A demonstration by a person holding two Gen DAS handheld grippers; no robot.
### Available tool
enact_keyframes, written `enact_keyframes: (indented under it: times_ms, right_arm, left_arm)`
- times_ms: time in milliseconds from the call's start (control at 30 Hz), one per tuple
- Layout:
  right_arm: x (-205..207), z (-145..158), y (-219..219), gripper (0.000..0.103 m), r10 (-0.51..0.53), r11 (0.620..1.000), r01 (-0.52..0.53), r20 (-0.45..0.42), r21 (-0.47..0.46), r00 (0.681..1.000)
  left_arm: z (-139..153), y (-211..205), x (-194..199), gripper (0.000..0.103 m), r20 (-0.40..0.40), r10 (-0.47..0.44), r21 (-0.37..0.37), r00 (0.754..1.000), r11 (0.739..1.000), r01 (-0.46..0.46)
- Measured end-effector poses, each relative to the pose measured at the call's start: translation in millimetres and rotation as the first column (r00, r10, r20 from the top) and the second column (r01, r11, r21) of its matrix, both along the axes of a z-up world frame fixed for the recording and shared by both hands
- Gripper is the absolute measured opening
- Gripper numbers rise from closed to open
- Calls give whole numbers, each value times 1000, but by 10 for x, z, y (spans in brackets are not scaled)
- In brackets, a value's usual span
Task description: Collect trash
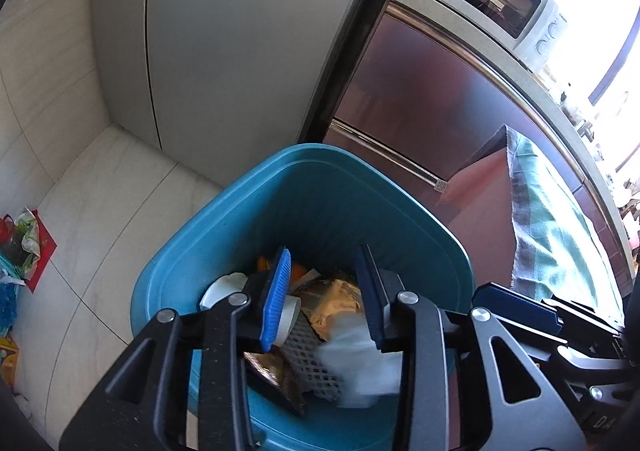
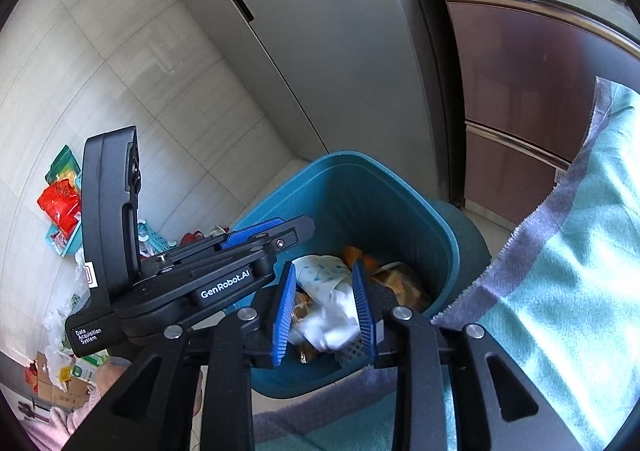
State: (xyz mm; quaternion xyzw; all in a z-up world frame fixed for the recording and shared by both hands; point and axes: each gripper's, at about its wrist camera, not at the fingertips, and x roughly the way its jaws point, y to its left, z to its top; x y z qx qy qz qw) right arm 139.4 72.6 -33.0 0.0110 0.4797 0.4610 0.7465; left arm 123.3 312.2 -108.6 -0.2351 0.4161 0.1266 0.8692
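I've got the teal bin open-topped right below me, mouth unobstructed, though trash is piled high inside. Fridge close behind it, maroon cabinet on the right. A green towel crowds my right side (draped close), and the left gripper blocks the left.

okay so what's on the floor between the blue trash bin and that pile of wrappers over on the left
In the left wrist view, only bare pale floor tile lies between the blue bin and the wrapper pile. In the right wrist view, the left gripper covers that stretch.

Black tool, blue ribbed pads
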Motion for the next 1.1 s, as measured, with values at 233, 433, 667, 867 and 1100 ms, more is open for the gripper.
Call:
enact_keyframes:
  times_ms: [233,433,667,867,1100]
  right_arm:
    - [15,-3,-85,31,-11,1000,11,-11,19,1000]
    - [-30,31,-245,39,-28,999,27,7,42,1000]
    - [-89,135,-574,56,-73,995,69,47,77,996]
    - [-187,228,-895,70,-118,989,109,95,100,988]
    - [-398,393,-1383,87,-204,974,179,197,139,959]
  left_arm:
    - [46,-12,-117,40,30,-7,1,1000,1000,7]
    - [218,-113,-305,49,89,-42,36,995,999,39]
    - [476,-330,-559,73,154,-78,93,985,994,65]
    - [662,-553,-779,97,202,-87,158,976,986,55]
    - [864,-835,-959,97,264,-101,202,959,978,47]
